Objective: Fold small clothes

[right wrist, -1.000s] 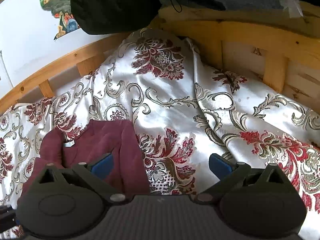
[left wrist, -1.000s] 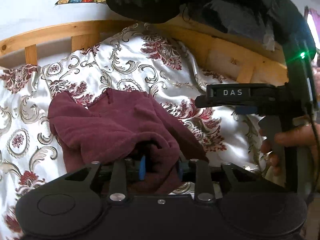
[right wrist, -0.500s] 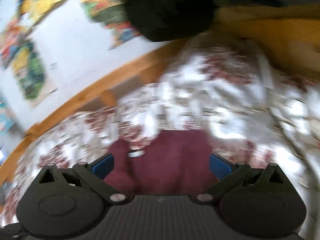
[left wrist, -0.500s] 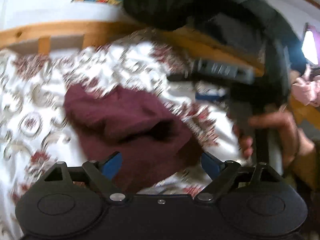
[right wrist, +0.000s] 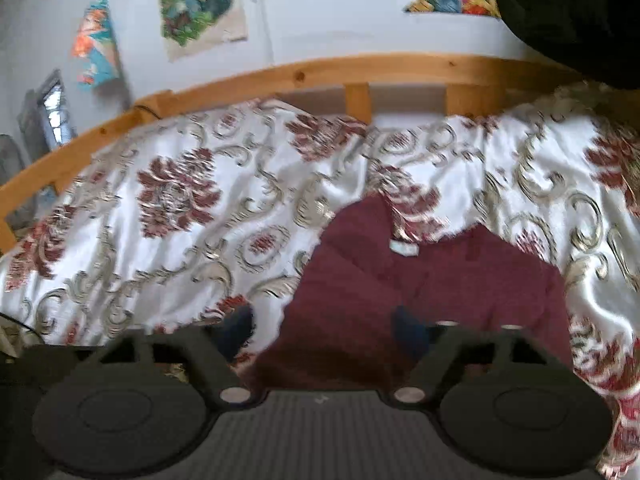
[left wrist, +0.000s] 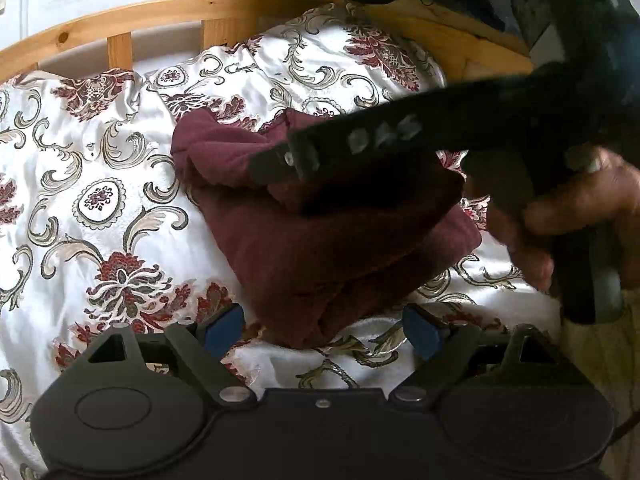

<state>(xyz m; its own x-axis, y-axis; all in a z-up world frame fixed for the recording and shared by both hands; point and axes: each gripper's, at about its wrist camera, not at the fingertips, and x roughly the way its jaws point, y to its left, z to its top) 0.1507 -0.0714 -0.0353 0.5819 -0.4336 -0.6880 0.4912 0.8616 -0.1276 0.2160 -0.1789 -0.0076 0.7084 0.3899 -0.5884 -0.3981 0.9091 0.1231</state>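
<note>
One wide bedspread of shiny white satin [left wrist: 132, 208], woven with dark red flowers and grey-gold scrolls, fills most of both views and lies on a bed with a light pine slatted frame [left wrist: 160, 12]. On the white wall behind it hang several colourful cartoon posters [right wrist: 200, 4]; no lettering on them can be read. A dark bundle of black fabric [right wrist: 568, 12] hangs over the far right corner of the bed. Near the middle of the bedspread lies the small maroon knitted garment [left wrist: 340, 240], folded into a thick bundle, with a small pale neck label [right wrist: 404, 249] showing at its collar; the label is too blurred to read. The left gripper [left wrist: 320, 330] hovers at the garment's near edge with its blue-padded jaws spread wide and nothing between them. The right gripper [right wrist: 326, 330], held by a bare hand [left wrist: 560, 216], reaches over the garment; its jaws have just been closing, and the garment's left part lies between them, though blur hides whether the pads press on it. White letters on its black body appear to read "DAS", smeared by motion.
</note>
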